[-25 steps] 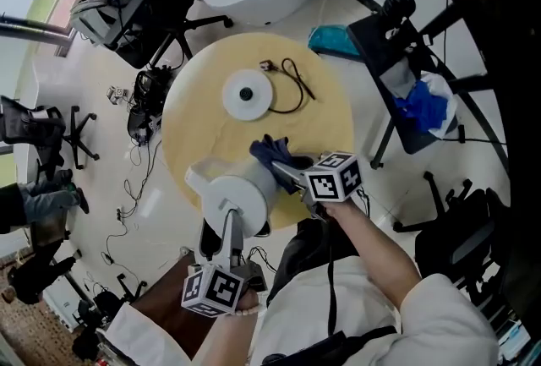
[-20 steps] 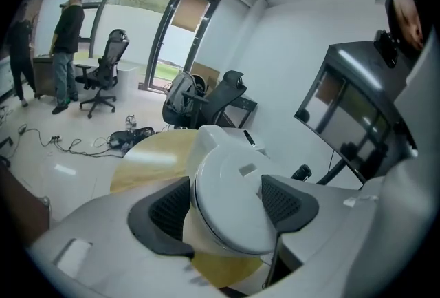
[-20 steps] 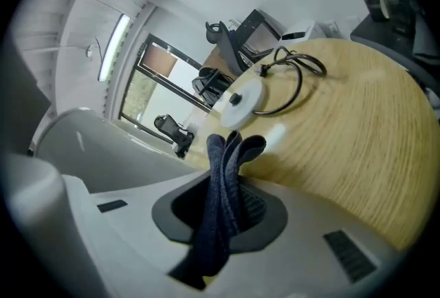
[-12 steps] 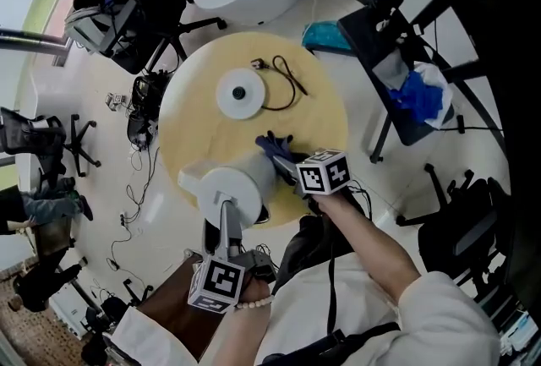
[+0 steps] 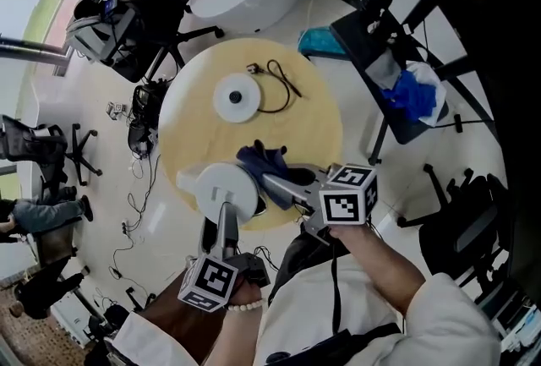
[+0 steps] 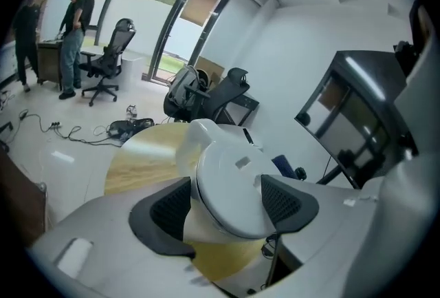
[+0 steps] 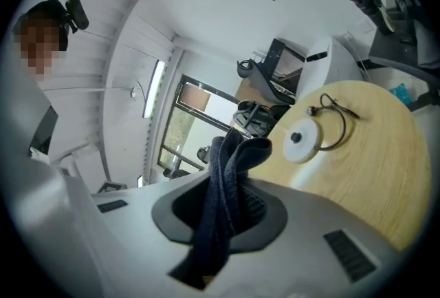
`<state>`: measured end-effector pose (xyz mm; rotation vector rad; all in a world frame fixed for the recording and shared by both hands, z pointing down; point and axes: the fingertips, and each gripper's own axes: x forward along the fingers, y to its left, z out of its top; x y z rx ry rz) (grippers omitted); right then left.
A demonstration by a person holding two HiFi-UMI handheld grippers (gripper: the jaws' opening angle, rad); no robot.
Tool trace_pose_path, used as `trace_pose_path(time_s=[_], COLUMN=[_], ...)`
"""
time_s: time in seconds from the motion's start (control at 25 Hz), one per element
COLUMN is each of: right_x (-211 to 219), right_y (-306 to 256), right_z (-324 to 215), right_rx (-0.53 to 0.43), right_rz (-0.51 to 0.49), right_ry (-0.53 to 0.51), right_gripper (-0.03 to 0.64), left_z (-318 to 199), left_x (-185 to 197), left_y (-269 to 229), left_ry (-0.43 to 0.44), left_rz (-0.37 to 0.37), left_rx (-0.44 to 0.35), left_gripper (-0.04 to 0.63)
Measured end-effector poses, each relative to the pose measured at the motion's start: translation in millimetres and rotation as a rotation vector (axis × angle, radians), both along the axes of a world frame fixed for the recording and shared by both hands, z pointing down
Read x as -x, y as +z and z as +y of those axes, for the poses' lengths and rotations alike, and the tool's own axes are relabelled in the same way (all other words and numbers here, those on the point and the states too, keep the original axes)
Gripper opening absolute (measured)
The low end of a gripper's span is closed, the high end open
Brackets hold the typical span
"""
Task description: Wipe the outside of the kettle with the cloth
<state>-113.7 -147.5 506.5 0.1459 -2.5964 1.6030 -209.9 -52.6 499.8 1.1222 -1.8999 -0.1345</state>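
On the person's side of the white round kettle base, near the edge of the round pale wooden surface, the white plastic kettle sits between the widely spread jaws of the left gripper, whose dark pads appear to bear on its two flanks. The right gripper is pressed together on the dark blue cloth, a loose fold standing out beyond the jaws, close to the kettle's right side; whether it touches I cannot tell. Wiping well probably means laying that free fold flat on the wall so fabric, not jaw tips, meets the plastic. It likely also needs overlapping strokes round the curve, a steady left clamp, and rolling the kettle to present unwiped faces.
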Motion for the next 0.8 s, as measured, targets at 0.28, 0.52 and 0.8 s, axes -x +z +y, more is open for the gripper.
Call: trace_pose_path(time_s=[0.28,0.52,0.8], right_x=[-3,-4,-5], right_y=[17,113,204], right_z=[4,2,1], right_rx=[-0.043,0.002,0.031], right_rz=[0.043,0.251,0.476], right_ry=[-0.006,0.058,0.096], right_gripper=[0.066,0.066,0.066], left_z=[2,0,-1], left_x=[-3,-4,-4], left_y=[-2,-2,0], left_ry=[0.059,0.070,0.065], left_rz=[-0.075,-0.120,-0.136], left_rx=[-0.005,-0.011,-0.032], left_gripper=[0.314,0.314,0.314])
